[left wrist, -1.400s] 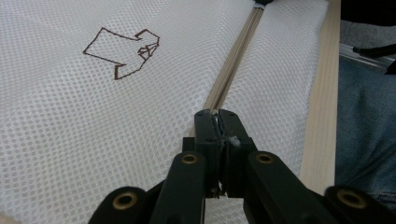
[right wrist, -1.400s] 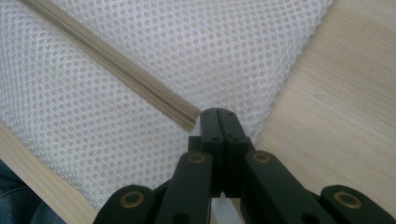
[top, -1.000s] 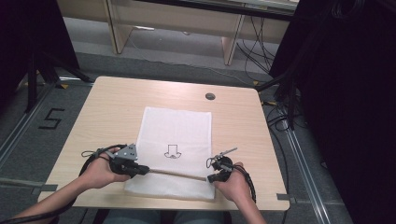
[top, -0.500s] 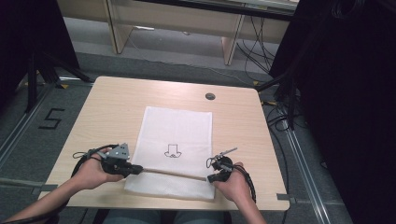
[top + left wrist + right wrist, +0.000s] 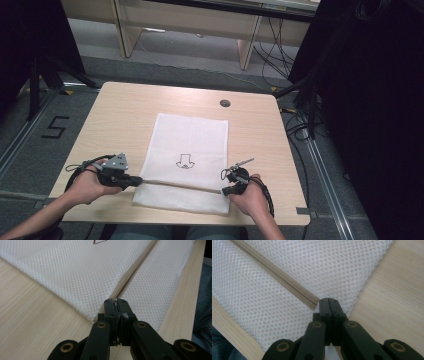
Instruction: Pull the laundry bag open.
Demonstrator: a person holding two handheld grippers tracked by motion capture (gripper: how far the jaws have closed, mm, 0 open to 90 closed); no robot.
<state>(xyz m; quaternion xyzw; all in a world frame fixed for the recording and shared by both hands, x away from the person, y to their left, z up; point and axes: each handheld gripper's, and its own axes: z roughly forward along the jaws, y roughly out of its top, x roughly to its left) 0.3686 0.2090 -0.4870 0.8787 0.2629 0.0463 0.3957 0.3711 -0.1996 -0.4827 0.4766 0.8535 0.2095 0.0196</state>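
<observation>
**Closing the mesh bag zipper**

Wooden desk point(image 5: 125, 115) carries a white mesh bag point(image 5: 190, 145). Left gripper point(image 5: 116, 305) fingers are clamped on the zipper pull at the zipper's point(image 5: 180, 186) left end; right gripper point(image 5: 328, 303) fingers pinch the bag's opposite end. Keep tension straight along the zipper.

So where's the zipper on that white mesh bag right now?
In the high view, the zipper crosses the mesh bag near the table's front edge, stretched between the left gripper and right gripper.

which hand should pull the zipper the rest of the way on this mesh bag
Left. The left gripper is shut at the zipper's left end, likely on the pull, with bare table beside it. The right gripper pins the mesh bag at the other end, a good anchor.
</observation>
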